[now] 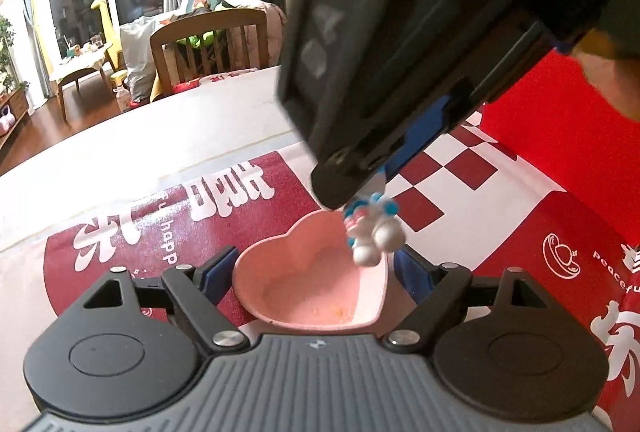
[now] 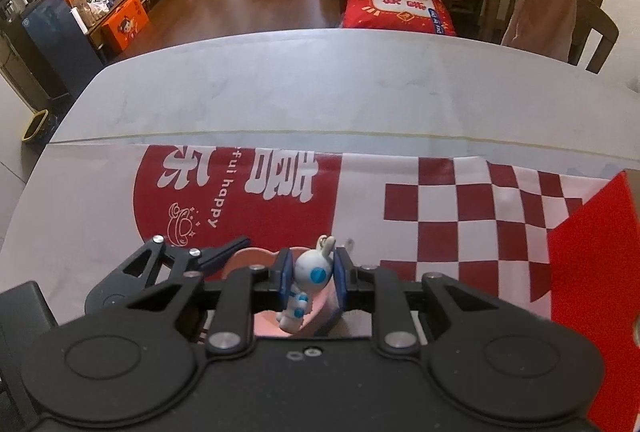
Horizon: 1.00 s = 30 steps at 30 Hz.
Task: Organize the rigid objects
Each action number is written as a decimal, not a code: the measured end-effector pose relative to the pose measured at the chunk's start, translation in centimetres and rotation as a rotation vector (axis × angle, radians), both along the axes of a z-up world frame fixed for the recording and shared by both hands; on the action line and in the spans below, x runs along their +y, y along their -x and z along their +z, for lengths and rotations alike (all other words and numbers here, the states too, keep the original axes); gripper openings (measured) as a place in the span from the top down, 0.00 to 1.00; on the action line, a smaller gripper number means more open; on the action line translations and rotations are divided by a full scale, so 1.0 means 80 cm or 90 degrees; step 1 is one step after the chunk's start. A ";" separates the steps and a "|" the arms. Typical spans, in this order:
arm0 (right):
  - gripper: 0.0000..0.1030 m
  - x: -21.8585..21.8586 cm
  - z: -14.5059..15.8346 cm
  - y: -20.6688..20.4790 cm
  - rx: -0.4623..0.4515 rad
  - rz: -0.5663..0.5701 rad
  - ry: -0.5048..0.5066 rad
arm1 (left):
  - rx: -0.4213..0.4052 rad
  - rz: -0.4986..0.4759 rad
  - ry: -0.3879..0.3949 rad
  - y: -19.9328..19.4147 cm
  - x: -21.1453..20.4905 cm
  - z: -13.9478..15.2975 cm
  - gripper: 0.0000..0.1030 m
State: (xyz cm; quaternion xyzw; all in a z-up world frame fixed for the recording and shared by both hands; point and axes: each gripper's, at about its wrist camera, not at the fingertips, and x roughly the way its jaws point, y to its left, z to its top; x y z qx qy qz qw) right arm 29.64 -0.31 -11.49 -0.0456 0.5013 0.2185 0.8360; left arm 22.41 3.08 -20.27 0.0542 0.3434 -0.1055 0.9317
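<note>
Matt pink plastic heart dish (image 1: 320, 288), glossy white figurine (image 2: 308, 280), smooth pale tabletop (image 2: 280, 92)

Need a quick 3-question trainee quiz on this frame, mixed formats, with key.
1. True or false: the right gripper is shut on the rabbit toy.
2. Which shape is the pink dish?
A. round
B. heart
C. square
3. Fill in: the left gripper's jaws stand on either side of the ____.

Key:
1. True. The blue pads press the toy's head from both sides, and it hangs above the dish.
2. B.
3. Dish. The jaws flank it widely; whether they press it is hard to tell.
</note>
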 end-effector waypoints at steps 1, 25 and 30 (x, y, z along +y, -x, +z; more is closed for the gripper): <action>0.80 -0.002 0.001 0.001 -0.001 -0.001 -0.003 | 0.001 0.003 0.002 -0.002 0.002 0.000 0.27; 0.80 -0.121 0.099 0.066 -0.053 0.038 -0.061 | 0.060 0.106 0.026 0.024 0.014 0.120 0.29; 0.80 -0.167 0.114 0.067 -0.077 0.036 -0.064 | 0.054 0.094 0.037 0.031 -0.011 0.158 0.29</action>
